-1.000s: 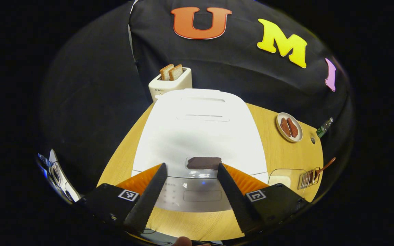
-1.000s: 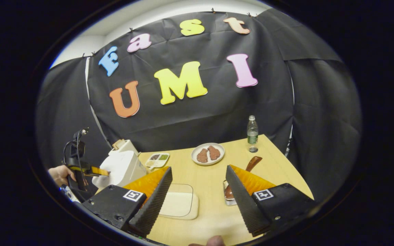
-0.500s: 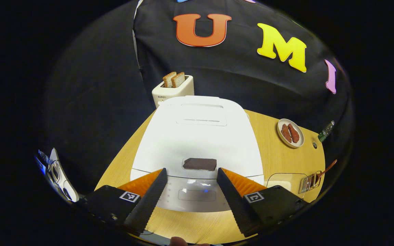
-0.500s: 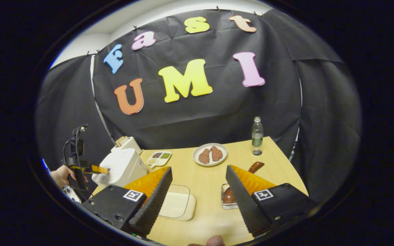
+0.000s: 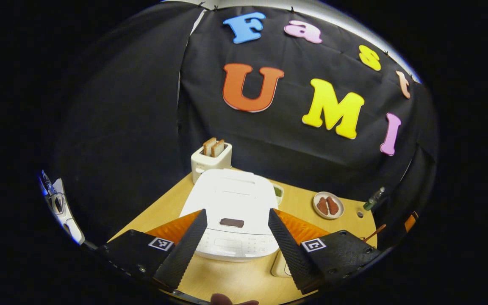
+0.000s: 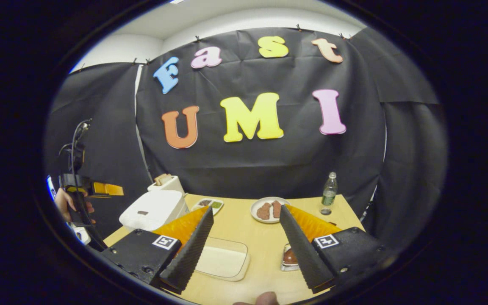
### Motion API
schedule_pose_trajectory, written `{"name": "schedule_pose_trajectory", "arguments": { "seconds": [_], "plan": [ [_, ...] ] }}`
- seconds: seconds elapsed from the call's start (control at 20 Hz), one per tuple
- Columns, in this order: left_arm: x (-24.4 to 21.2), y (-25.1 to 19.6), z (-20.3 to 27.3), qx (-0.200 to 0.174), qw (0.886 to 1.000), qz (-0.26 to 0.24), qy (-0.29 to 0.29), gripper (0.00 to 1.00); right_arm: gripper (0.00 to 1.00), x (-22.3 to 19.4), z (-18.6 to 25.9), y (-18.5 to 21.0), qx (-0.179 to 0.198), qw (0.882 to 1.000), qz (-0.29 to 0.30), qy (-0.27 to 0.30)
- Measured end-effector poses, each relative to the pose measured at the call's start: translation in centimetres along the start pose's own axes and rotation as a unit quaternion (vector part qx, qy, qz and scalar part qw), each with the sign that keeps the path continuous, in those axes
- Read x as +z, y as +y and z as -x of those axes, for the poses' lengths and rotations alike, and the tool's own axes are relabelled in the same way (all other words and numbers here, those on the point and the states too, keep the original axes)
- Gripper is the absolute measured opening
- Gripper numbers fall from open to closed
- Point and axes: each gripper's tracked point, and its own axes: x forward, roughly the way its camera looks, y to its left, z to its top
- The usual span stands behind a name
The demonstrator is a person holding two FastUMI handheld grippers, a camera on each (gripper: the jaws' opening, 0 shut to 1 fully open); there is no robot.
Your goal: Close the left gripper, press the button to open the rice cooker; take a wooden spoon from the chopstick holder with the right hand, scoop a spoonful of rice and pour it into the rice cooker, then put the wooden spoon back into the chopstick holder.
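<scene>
A: How is the left hand-held gripper [image 5: 236, 237] found?

B: It is held released, jaws wide apart, above and short of the rice cooker [image 5: 231, 212]. The lid is shut; the dark button [image 5: 231, 222] is seen at 12 o'clock from the jaw gap, untouched.

A: And the right hand-held gripper [image 6: 244, 241]?

B: Likewise released, nothing grasped. The wooden spoon [image 6: 291, 256] is lodged in the chopstick holder [image 6: 287, 266] at 5 o'clock, partly masked by a finger. The rice container [image 6: 223, 258] is set on the table [image 6: 244, 224] at 6 o'clock.

A: What risk is recorded?

B: If the button is pressed with jaws parted, it could be straddled and missed. Closing is advised first.
</scene>
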Motion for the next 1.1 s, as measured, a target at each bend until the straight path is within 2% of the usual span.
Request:
{"name": "schedule_pose_trajectory", "arguments": {
  "seconds": [0.15,0.45,0.75,1.1],
  "plan": [
    [2.0,0.2,6.4,-0.022,0.998,-0.013,-0.062,0.94,1.00,1.4,3.9,4.2,0.000,0.999,0.014,-0.030],
    [1.1,1.5,19.0,-0.064,0.988,-0.051,-0.130,0.94,0.99,1.7,14.6,12.0,-0.009,0.997,0.039,-0.070],
    [-3.2,2.0,24.8,-0.095,0.987,-0.043,-0.125,0.94,0.99,-0.1,22.6,14.9,-0.040,0.995,0.055,-0.074],
    [-4.0,1.9,28.1,-0.101,0.986,-0.033,-0.130,0.94,1.00,0.4,26.6,14.6,-0.065,0.993,0.057,-0.081]
  ]
}}
